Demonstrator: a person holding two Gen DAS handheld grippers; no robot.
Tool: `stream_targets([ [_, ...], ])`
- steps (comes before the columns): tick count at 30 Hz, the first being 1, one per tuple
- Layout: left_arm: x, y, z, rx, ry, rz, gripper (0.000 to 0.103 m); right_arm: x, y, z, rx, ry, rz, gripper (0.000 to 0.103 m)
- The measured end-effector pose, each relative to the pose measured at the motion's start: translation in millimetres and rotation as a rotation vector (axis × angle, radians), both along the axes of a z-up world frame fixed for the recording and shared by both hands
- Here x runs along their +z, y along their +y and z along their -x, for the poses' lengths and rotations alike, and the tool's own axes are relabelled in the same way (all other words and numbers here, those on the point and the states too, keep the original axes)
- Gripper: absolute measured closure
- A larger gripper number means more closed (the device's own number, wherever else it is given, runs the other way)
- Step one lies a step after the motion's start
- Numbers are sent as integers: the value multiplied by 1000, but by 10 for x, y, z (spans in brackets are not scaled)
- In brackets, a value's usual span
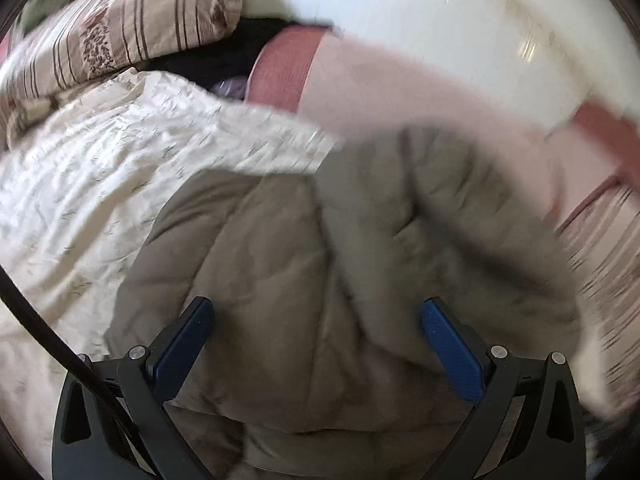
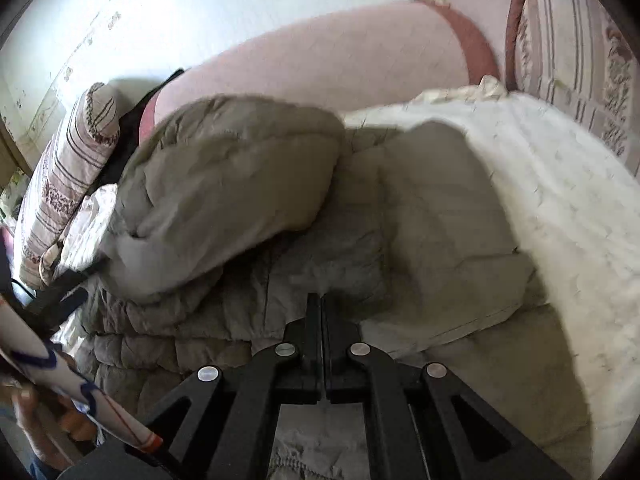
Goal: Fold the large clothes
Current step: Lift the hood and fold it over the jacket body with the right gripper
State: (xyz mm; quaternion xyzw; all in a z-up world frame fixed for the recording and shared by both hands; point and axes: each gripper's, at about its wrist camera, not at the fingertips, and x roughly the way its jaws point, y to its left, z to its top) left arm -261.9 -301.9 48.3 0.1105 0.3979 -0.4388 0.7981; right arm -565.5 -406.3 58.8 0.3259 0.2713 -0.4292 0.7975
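1. Left wrist view: the left gripper (image 1: 318, 320) hangs over the jacket (image 1: 320, 280), jaws spread wide, blue pads (image 1: 452, 348) bare, nothing between them.
2. That jacket is a quilted khaki piece, crumpled in the middle of the cream sheet (image 1: 100, 176), filling the lower half of this view.
3. Up left, a striped pillow (image 1: 120, 28) sits at the head of the sheet, with a dark cloth (image 1: 224, 56) just behind it.
4. Blur smears the right side here; a pink cushion (image 1: 400, 92) with a darker red edge runs behind the jacket.
5. Right wrist view: the right gripper (image 2: 322, 304) has its jaws pressed together, tips down at the jacket (image 2: 240, 184); whether any fabric is pinched between them I cannot tell.
6. One padded part of the jacket is folded up and over, bulging at left; a paler, flatter part lies to its right.
7. The sheet (image 2: 560, 208) curves round the right of the jacket, and a second striped pillow (image 2: 580, 60) stands at far right.
8. Bottom left, a sleeve (image 2: 52, 364), white with blue and red lines, cuts in, fingers (image 2: 24, 400) showing below it.
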Motion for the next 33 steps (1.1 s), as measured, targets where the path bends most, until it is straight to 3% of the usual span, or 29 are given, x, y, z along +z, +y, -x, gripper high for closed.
stream_targets([
  [2,-124,-79,19,-8,-39,-81,0,141,48,50,-25,-7,42,102],
  [5,-134,-77,59,-16,-66,-105,0,433,126,106,-76,-40,147,100],
  [9,-159,-51,66,-23,-73,-118,0,686,88,-100,-6,-95,181,97],
  [10,-151,-47,75,-23,-75,-119,0,701,90,-200,24,-112,190,89],
  [11,-147,-48,73,-23,-77,-120,0,691,100,-301,45,-116,195,81],
  [12,-148,-46,70,-24,-79,-121,0,645,57,-421,61,-113,187,65],
  [13,-148,-45,66,-26,-81,-122,0,580,28,-488,66,-120,177,61],
  [15,-149,-41,57,-27,-81,-120,0,340,-58,-594,78,-108,112,61],
  [17,-140,-31,48,-30,-78,-114,0,74,-111,-720,93,-13,32,61],
  [19,-70,15,35,-36,-70,-88,0,-106,-140,-750,100,20,-13,61],
  [24,270,223,67,-10,-111,91,0,-168,-76,-830,120,81,7,61],
  [26,290,221,117,-38,-97,125,0,-178,-42,-852,125,99,16,61],
  [29,144,96,197,-76,-89,67,0,-181,5,-842,137,114,17,61],
  [33,-149,-101,201,-69,-114,-102,0,-206,-11,-834,150,123,16,60],
])
